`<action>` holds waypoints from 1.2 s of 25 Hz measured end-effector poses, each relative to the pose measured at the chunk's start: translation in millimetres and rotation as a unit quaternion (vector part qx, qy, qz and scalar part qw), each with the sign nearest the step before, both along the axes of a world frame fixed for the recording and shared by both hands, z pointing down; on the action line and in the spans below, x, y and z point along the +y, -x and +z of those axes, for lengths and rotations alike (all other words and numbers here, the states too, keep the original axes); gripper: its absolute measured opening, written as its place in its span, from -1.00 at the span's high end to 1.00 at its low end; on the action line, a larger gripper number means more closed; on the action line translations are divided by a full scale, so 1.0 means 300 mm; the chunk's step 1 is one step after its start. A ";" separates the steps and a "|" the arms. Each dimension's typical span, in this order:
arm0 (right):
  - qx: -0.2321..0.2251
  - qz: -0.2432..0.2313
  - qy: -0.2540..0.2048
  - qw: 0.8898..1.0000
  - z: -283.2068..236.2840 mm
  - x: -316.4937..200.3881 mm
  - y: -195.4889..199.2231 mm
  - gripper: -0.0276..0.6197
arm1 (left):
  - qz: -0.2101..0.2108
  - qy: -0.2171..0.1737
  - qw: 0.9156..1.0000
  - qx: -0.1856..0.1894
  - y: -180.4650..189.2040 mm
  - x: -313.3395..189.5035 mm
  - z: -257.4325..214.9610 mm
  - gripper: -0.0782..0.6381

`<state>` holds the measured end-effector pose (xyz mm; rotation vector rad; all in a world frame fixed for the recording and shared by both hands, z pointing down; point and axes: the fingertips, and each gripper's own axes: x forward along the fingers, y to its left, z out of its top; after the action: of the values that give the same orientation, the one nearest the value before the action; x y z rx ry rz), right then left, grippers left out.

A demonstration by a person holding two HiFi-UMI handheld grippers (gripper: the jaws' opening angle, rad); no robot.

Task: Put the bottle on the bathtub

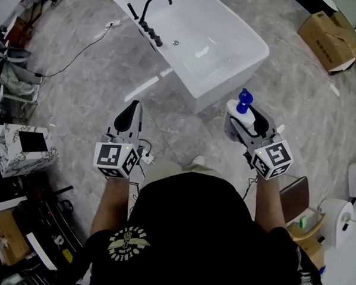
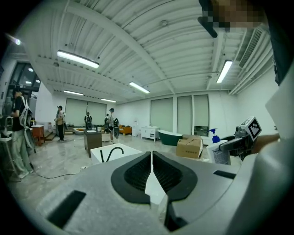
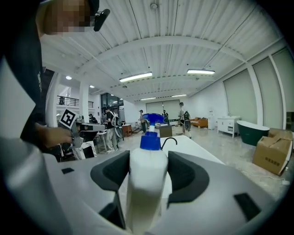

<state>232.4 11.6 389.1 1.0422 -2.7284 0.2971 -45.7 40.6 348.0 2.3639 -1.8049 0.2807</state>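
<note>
A white pump bottle (image 1: 241, 114) with a blue pump head stands upright between the jaws of my right gripper (image 1: 246, 120), which is shut on it. In the right gripper view the bottle (image 3: 146, 183) fills the middle, its blue cap (image 3: 149, 141) on top. The white bathtub (image 1: 198, 41) with a black curved faucet (image 1: 150, 15) lies ahead on the grey floor, a short way beyond both grippers. My left gripper (image 1: 130, 115) is shut with nothing in it; its black pads (image 2: 140, 173) meet in the left gripper view, where the bottle (image 2: 217, 150) shows at right.
A cardboard box (image 1: 329, 33) sits at the far right. A cable (image 1: 75, 56) runs across the floor left of the tub. A marbled white box (image 1: 22, 147) stands at the left. Several people (image 2: 59, 121) stand far off in the hall.
</note>
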 end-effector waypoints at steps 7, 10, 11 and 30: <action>0.000 -0.018 0.009 1.000 0.021 -0.083 0.042 0.10 | -0.021 0.007 1.000 0.003 0.046 -0.040 0.030 0.73; 0.005 -0.016 0.006 1.000 0.024 -0.134 0.054 0.10 | -0.020 0.010 1.000 0.007 0.062 -0.086 0.049 0.73; 0.005 -0.013 0.006 1.000 0.025 -0.154 0.055 0.10 | -0.018 0.009 1.000 0.008 0.066 -0.108 0.049 0.73; 0.038 0.019 0.014 0.999 0.010 -0.517 0.243 0.10 | 0.028 0.006 0.999 0.046 0.233 -0.582 0.070 0.73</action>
<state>159.6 -143.4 392.2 1.0774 -2.6311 0.2951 -115.5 -134.0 368.9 2.3803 -1.6954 0.1849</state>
